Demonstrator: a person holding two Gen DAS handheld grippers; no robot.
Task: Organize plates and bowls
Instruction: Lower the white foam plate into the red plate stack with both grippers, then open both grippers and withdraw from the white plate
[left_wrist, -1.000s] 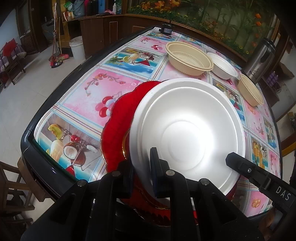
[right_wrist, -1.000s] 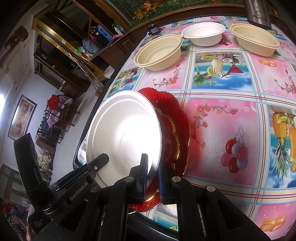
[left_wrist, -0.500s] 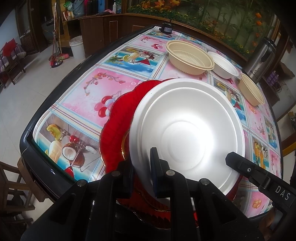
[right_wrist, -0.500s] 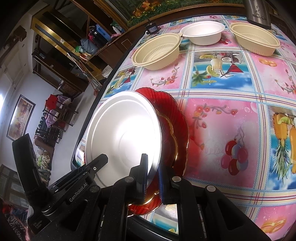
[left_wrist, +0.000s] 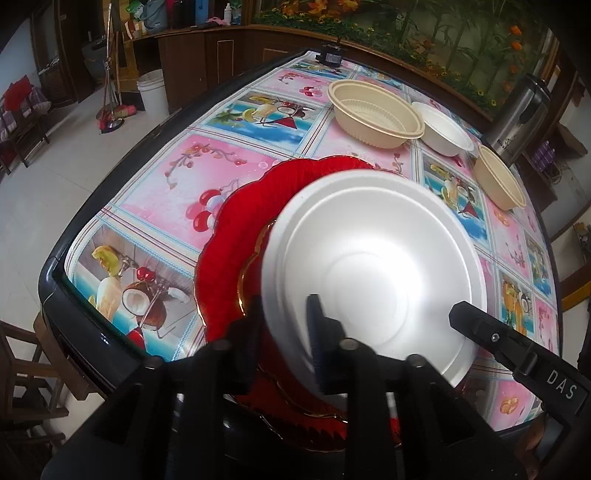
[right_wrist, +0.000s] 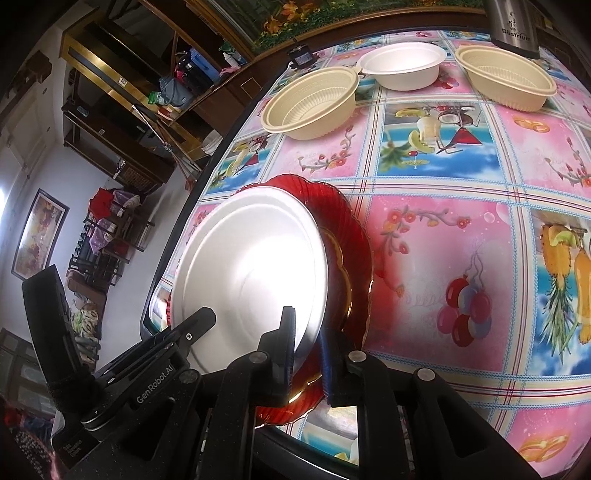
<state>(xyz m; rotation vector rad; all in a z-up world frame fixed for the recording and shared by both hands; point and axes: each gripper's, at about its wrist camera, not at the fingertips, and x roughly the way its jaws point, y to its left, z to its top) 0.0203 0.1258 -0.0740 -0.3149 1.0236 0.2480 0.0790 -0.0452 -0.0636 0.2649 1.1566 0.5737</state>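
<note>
A wide counter (left_wrist: 236, 177) is filling both views, covered in a glossy cloth of pink and blue fruit pictures.

Near its close edge a red plate (left_wrist: 236, 236) with a scalloped rim is lying flat, and a white plate (left_wrist: 373, 266) is sitting on top of it, shifted toward one side so that a broad crescent of red is showing.

Toward the far edge three bowls are standing in a row: a cream bowl (left_wrist: 376, 114), a white bowl (left_wrist: 443, 129) touching it, and a second cream bowl (left_wrist: 498, 181) just beside a steel flask (left_wrist: 517, 118).

Both claws are straddling the near rim of the white plate, each from its own side. The left claw (left_wrist: 284, 325) is opening: one finger is lying over the plate's face and the other is standing outside its rim, with a visible gap, so the pads are not pressing. The right claw (right_wrist: 308, 347) is opening too, with the rim of the white plate passing between its fingers and a slim gap showing beside it. From each wrist view the other claw is reaching in over the plate from the side.
</note>
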